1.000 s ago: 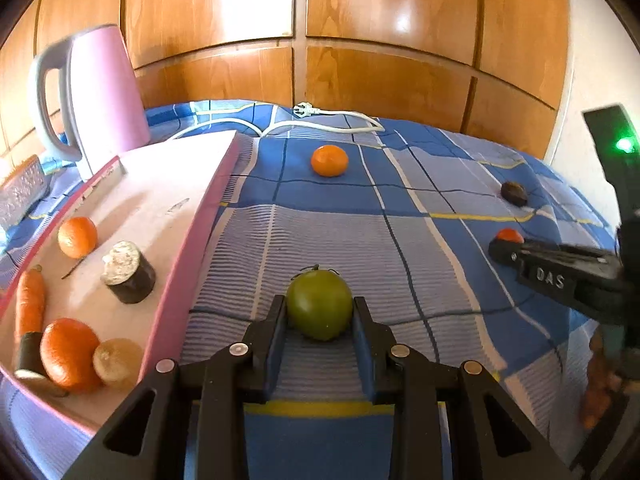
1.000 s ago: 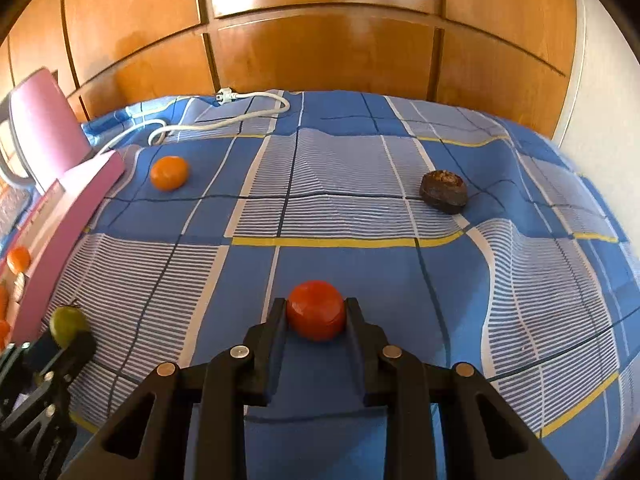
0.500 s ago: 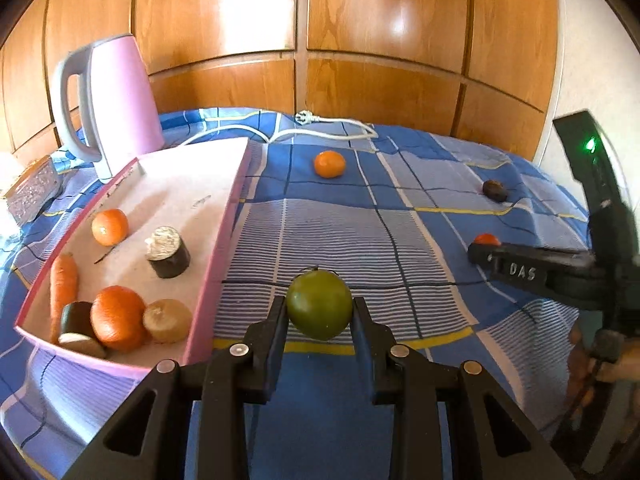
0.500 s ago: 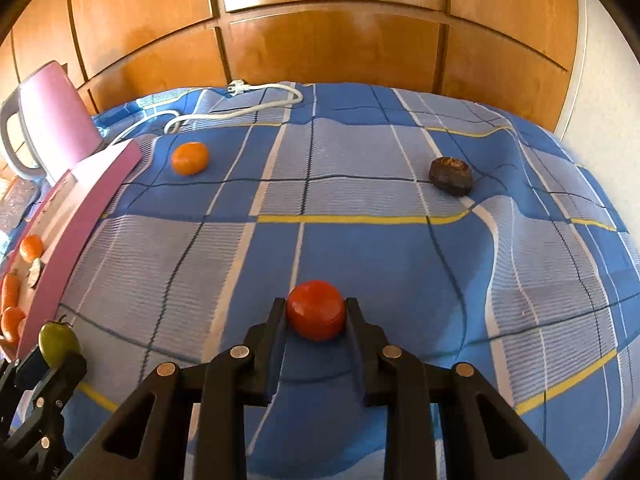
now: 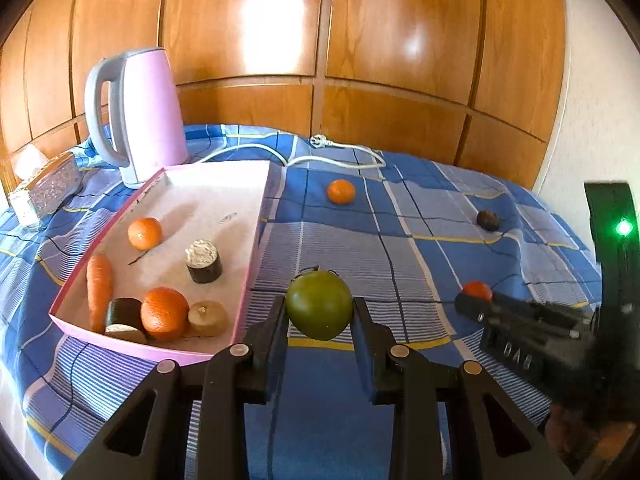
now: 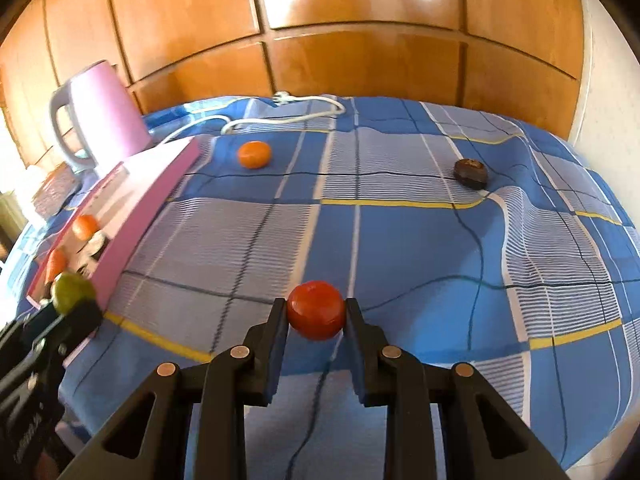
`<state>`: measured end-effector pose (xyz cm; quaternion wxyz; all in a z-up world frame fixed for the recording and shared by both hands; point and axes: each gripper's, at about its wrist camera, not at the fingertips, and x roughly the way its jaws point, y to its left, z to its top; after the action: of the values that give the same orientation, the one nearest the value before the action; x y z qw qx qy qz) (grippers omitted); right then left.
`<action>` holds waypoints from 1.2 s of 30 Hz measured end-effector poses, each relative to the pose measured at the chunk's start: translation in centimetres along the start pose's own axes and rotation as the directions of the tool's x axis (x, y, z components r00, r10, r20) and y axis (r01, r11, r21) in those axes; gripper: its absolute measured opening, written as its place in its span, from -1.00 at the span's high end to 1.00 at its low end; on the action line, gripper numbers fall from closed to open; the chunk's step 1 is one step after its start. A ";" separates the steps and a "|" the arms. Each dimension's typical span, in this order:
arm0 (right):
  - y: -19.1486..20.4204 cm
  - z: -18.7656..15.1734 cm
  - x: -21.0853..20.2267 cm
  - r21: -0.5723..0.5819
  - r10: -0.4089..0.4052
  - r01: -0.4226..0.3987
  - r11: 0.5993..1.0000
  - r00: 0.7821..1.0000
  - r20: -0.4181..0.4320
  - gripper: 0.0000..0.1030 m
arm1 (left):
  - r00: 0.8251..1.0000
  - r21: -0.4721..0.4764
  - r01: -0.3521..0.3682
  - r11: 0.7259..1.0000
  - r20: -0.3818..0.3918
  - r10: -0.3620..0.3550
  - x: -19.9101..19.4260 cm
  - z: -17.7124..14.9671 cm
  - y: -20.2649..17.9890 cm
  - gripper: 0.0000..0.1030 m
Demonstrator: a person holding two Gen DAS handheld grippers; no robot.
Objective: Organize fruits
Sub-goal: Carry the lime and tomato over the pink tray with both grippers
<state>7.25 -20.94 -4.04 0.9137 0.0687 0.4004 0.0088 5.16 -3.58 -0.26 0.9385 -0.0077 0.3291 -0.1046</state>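
While the left gripper [image 5: 320, 312] clamps a round green tomato [image 5: 319, 305] and the right gripper [image 6: 316, 316] a red one [image 6: 316, 315], the shallow pink tray [image 5: 256, 236] holds seemingly seven items; an orange tangerine [image 5: 341, 191] and a dark brown lump [image 5: 487, 220] remain on the checked blue cloth [image 5: 400, 248].

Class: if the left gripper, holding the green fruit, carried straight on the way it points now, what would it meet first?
Probably the checked blue cloth, just right of the pink tray; no fruit seems to lie on that line, though depth is unclear.

Open blue checked bedspread [image 6: 400, 240] lay between the pink tray's [image 5: 256, 240] right edge and the far right corner; only a mandarin [image 6: 254, 154], a dark fruit [image 6: 471, 173] and a white cord [image 5: 344, 151] interrupted it.
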 end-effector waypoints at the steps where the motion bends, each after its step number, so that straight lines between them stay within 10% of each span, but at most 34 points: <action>1: 0.2 -0.1 -0.1 0.003 0.010 -0.010 1.000 1.000 -0.002 0.46 | 1.000 -0.003 -0.001 1.000 0.003 0.001 -0.2 0.1 0.0 0.39; 36: 9.1 0.1 -2.0 -0.112 0.231 -0.233 0.966 0.973 -0.023 0.46 | 0.992 -0.180 -0.110 0.978 0.033 0.118 -3.1 0.6 8.7 0.39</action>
<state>6.30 -12.12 -1.29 0.9068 0.0627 0.3930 0.1389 4.88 5.51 1.39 0.9455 -0.0747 0.3163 -0.0207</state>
